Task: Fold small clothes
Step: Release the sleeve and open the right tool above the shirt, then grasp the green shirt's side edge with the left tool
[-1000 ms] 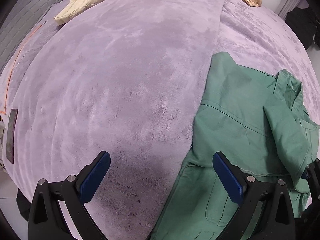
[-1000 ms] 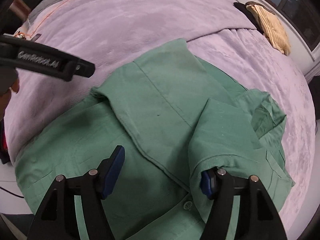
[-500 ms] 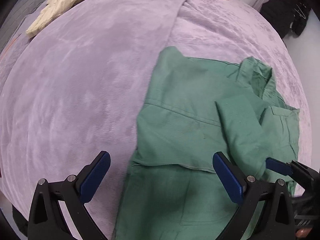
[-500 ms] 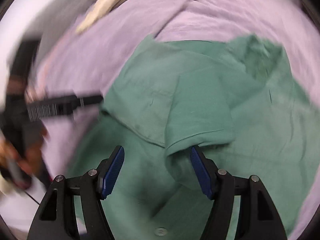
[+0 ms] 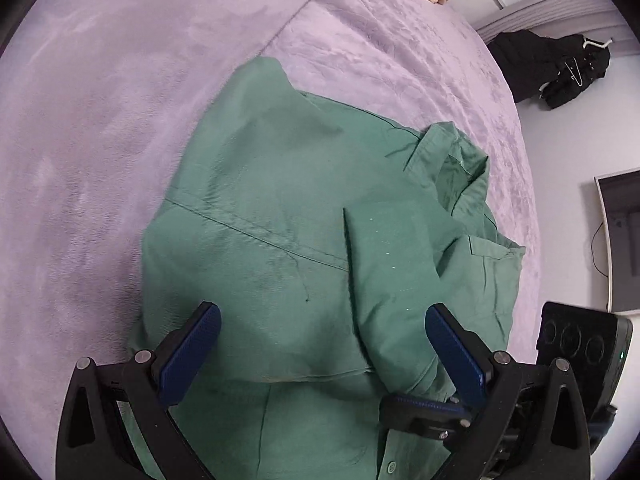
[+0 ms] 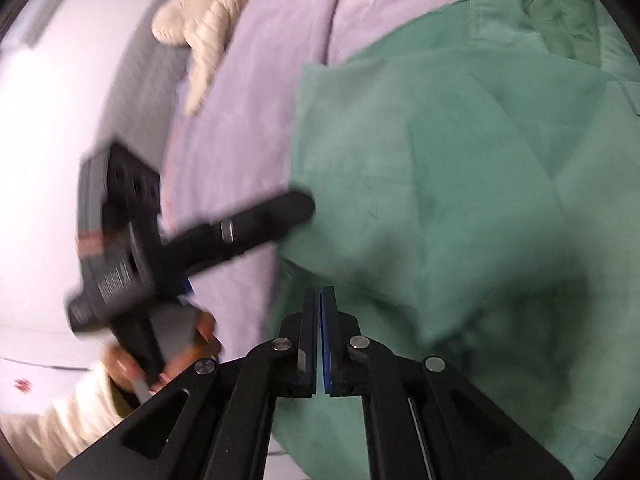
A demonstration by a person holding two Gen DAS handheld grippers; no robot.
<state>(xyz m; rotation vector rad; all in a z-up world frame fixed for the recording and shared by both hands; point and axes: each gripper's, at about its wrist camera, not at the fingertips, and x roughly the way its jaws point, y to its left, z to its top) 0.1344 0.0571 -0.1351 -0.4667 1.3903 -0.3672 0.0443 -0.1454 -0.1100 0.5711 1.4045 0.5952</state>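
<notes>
Lilac blanket point(image 5: 120, 120) covers the bed; green shirt point(image 5: 280, 220) lies on it, collar toward the far wall, left gripper point(image 5: 320, 344) spread above its hem, right gripper point(image 6: 319, 300) clenched, seemingly empty

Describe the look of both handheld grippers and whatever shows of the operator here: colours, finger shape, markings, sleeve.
Both grippers are matte black with triangular cut-outs and silver pivot bolts. The left gripper and right gripper carry flat rectangular fingers faced with textured blue pads. In the right view the left unit's body bears a blurred, unreadable white label. The operator's hand emerges from a cream sleeve. No cables are visible.
</notes>
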